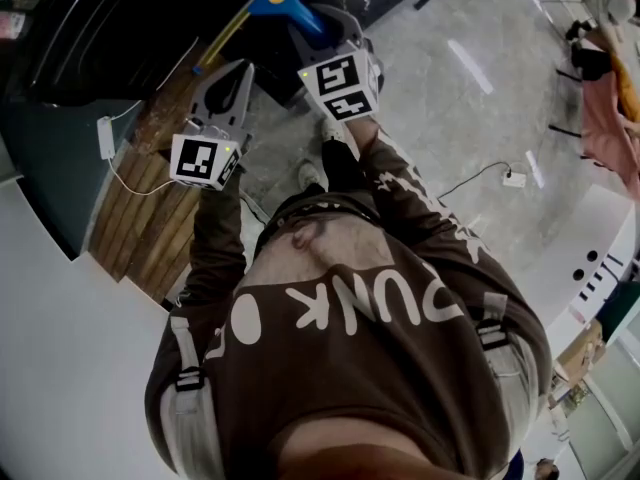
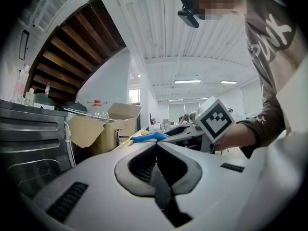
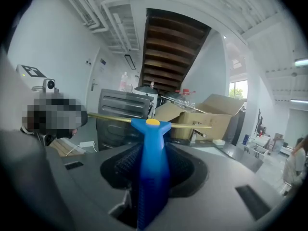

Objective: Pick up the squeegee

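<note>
**Item 1 — right gripper** (image 3: 153,150). The jaws are clamped on the blue handle of the squeegee (image 3: 152,177). The handle stands up between the pads, and its yellow blade (image 3: 191,125) crosses level at the far end. The squeegee touches no surface in any view, so the pick-up looks all but done.
Risk: the wide blade end overhangs beyond the pads, so a quick swing could pivot the handle or let it slide.

**Item 2 — left gripper** (image 2: 156,148). The jaws are closed together with nothing between them. It is held just beside the right gripper.
Risk: in the head view one blade end reaches toward this gripper's tip. Bringing the two closer could knock the blade askew.

**Item 3 — grey metal cabinet** (image 3: 122,109) and **cardboard box** (image 3: 221,114). Both stand ahead, beyond the blade.
Risk: pushing forward or turning the wrist could catch a blade end on the cabinet's edge or the box flap.

**Item 4 — underfoot.** A white plug block (image 1: 105,138) and its cable lie by the wooden boards (image 1: 150,218) on the left.
Risk: a step that way could snag a foot.

**Item 5 — room.** It is tight ahead, and overhead under the stairs (image 3: 168,52). It is open to the person's right, over the pale floor (image 1: 440,88), and back toward the body.
</note>
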Demonstrator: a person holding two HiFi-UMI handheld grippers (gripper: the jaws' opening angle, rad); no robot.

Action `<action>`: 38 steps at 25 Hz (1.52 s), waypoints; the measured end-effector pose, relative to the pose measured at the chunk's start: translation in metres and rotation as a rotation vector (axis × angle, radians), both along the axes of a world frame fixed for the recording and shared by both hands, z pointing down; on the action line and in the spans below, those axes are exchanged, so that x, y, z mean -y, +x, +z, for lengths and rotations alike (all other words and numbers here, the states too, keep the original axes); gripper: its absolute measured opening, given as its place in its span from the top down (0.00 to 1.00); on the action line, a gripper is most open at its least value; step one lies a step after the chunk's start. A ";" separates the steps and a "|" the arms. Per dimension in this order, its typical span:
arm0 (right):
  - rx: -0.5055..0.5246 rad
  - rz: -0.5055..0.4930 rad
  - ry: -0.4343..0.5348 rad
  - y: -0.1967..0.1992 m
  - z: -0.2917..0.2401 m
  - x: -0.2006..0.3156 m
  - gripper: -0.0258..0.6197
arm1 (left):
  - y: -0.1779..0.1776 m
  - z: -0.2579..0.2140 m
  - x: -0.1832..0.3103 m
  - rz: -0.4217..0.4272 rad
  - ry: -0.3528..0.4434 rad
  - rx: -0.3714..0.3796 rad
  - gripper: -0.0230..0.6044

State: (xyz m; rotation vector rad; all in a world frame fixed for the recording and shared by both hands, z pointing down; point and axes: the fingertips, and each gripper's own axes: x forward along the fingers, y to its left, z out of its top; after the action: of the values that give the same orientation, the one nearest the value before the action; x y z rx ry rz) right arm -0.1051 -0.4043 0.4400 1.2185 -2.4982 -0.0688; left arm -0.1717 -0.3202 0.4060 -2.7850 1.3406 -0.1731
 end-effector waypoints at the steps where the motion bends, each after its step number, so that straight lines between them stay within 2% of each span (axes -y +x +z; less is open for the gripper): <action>1: 0.003 0.002 0.009 0.000 -0.005 -0.006 0.73 | -0.001 -0.001 -0.003 0.003 0.003 0.000 0.96; 14: 0.030 0.039 0.128 0.007 -0.062 -0.085 0.73 | -0.005 -0.016 -0.056 0.070 0.047 0.007 0.96; 21: 0.053 0.042 0.176 0.010 -0.091 -0.116 0.73 | -0.006 -0.029 -0.076 0.078 0.063 -0.003 0.96; 30: 0.108 -0.037 0.228 0.022 -0.123 -0.147 0.73 | 0.007 -0.044 -0.080 0.047 0.076 0.022 0.96; 38: 0.151 -0.117 0.248 0.041 -0.129 -0.152 0.73 | 0.025 -0.061 -0.077 -0.013 0.095 0.023 0.96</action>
State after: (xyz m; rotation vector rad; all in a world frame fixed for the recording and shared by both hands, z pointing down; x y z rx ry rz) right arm -0.0645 -0.2520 0.3110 1.2086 -2.7569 -0.3379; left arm -0.1463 -0.2429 0.3452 -2.6888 1.3260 -0.1385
